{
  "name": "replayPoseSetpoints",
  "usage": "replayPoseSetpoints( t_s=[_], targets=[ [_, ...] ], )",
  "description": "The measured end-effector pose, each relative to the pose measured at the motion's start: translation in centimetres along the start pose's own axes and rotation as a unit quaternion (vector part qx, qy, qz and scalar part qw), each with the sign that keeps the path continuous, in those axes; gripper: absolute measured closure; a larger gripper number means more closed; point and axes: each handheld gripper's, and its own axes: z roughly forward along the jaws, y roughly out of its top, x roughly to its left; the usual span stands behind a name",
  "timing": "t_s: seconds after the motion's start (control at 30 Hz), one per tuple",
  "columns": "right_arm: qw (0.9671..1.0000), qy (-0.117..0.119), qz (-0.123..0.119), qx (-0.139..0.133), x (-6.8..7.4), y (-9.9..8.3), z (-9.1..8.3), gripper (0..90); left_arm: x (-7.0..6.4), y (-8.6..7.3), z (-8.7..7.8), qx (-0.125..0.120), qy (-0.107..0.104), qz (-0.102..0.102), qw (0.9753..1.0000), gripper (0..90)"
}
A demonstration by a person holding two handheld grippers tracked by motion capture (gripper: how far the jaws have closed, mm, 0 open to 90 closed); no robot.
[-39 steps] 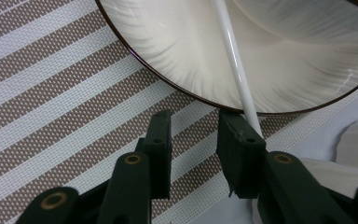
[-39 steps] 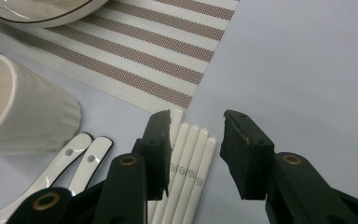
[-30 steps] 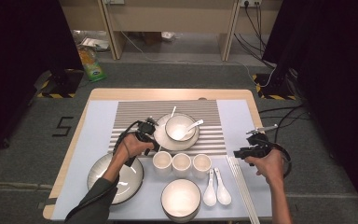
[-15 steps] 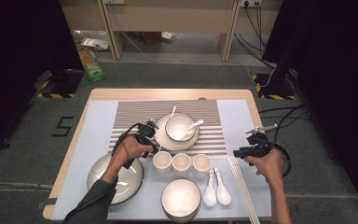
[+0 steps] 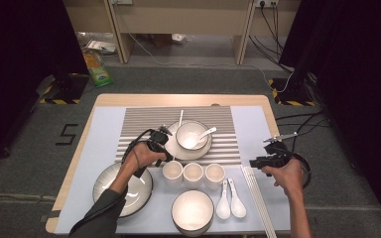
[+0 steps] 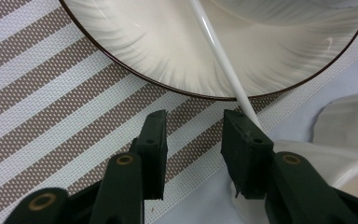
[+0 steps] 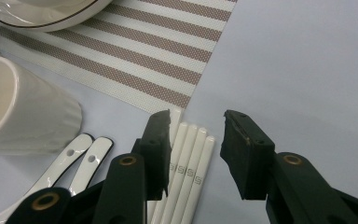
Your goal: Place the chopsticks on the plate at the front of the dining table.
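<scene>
Here the left gripper (image 6: 193, 123) sits low in the middle of its own view, jaws parted and empty over the striped mat (image 6: 51, 88), just short of the plate (image 6: 168, 51) across the top, whose thin white chopstick (image 6: 223, 65) slants down onto the right jaw. In the high view, that gripper (image 5: 162, 135) lies left of centre beside the plate (image 5: 171, 148). The right gripper (image 7: 196, 122) also gapes empty, over the chopsticks (image 7: 186, 158) at bottom centre.
</scene>
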Motion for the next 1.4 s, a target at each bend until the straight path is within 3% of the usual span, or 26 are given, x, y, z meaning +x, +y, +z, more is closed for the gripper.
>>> replayPoseSetpoints(
  t_s=[0.43,0.73,1.2,1.4],
  targets=[
    [1.0,-0.002,-0.001,0.009,0.0,-0.3,-0.3,61.4,1.3,-0.5,-1.2,-0.018,0.009,-0.011,0.9997,56.8],
    [0.9997,-0.008,-0.004,0.023,0.2,-0.7,-0.7,62.5,1.5,-0.9,-1.9,-0.036,0.018,-0.012,0.9991,46.7],
    [0.996,-0.03,-0.022,0.081,0.7,-1.8,0.0,65.1,2.0,-1.3,-2.8,-0.052,0.04,-0.022,0.9976,25.9],
    [0.9941,-0.033,-0.028,0.099,1.0,-2.2,0.2,65.7,2.2,-1.5,-2.9,-0.054,0.038,-0.022,0.9976,23.8]
  ],
)
